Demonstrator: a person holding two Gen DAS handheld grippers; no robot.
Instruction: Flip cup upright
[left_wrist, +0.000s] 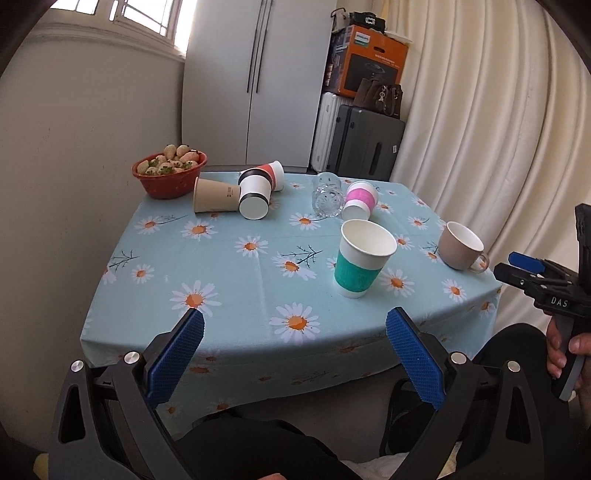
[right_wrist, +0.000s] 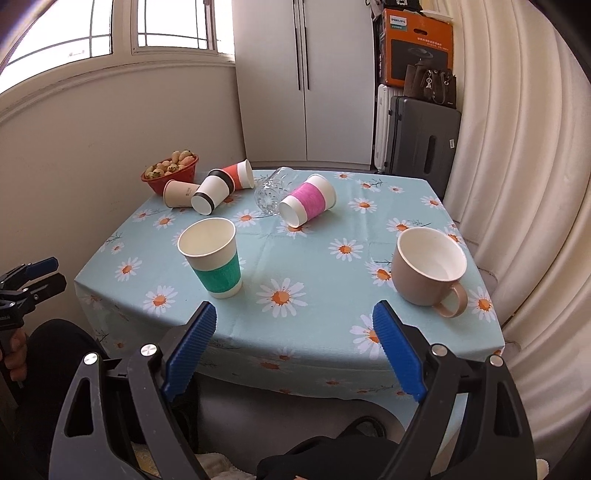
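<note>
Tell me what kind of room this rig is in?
Most likely a home dining corner, not a lab: a table under a daisy-print cloth, a tall white double-door cabinet or fridge behind it, and suitcases stacked by a curtain. A red bowl of produce fits too.

A black-banded paper cup (left_wrist: 254, 197) covers part of the brown paper cup (left_wrist: 214, 195) and the red cup (left_wrist: 271, 173) far ahead of the left jaws. The print on the brown cup is too small to read. Right gripper (left_wrist: 517, 267) runs off the frame's edge; its handle is cropped.
</note>
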